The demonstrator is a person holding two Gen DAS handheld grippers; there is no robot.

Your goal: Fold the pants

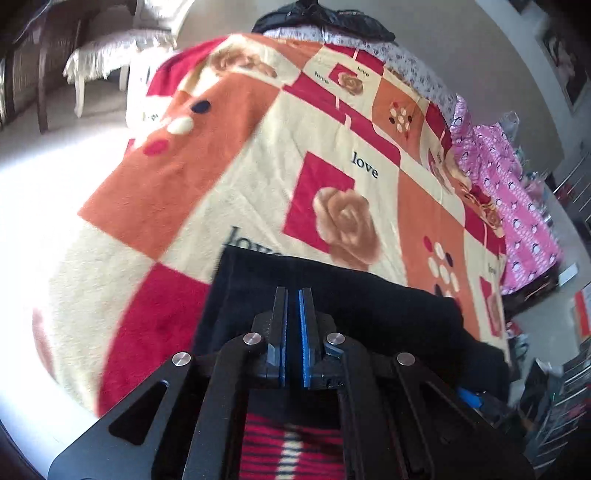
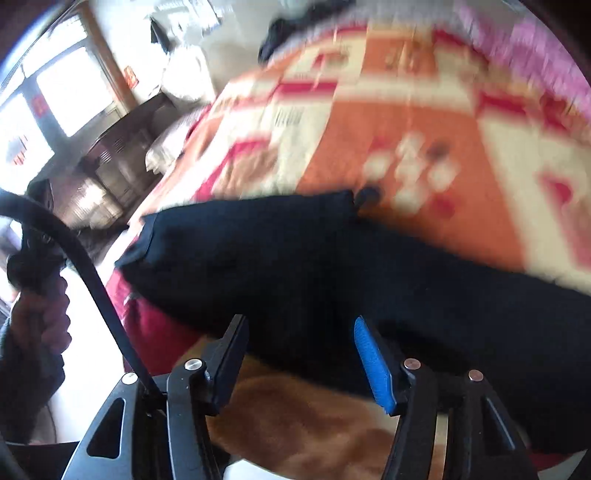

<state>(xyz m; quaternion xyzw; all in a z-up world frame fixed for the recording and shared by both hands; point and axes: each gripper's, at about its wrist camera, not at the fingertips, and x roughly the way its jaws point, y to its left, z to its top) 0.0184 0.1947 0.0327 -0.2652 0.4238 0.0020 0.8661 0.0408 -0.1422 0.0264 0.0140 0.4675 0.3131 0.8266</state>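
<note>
The black pants (image 1: 332,295) lie folded on a bed blanket (image 1: 229,177) patterned in orange, red and cream with roses. My left gripper (image 1: 294,295) is over the pants' near edge with its blue-padded jaws nearly together; no cloth shows between them. In the blurred right wrist view the pants (image 2: 295,258) stretch across the blanket (image 2: 424,122). My right gripper (image 2: 301,325) is open and empty, just above the pants' near edge.
A pink patterned cloth (image 1: 517,192) lies along the bed's right side and dark clothing (image 1: 325,18) at its far end. A white chair (image 1: 110,48) stands left of the bed. A hand on the other gripper's handle (image 2: 40,317) and dark furniture (image 2: 122,155) show at left.
</note>
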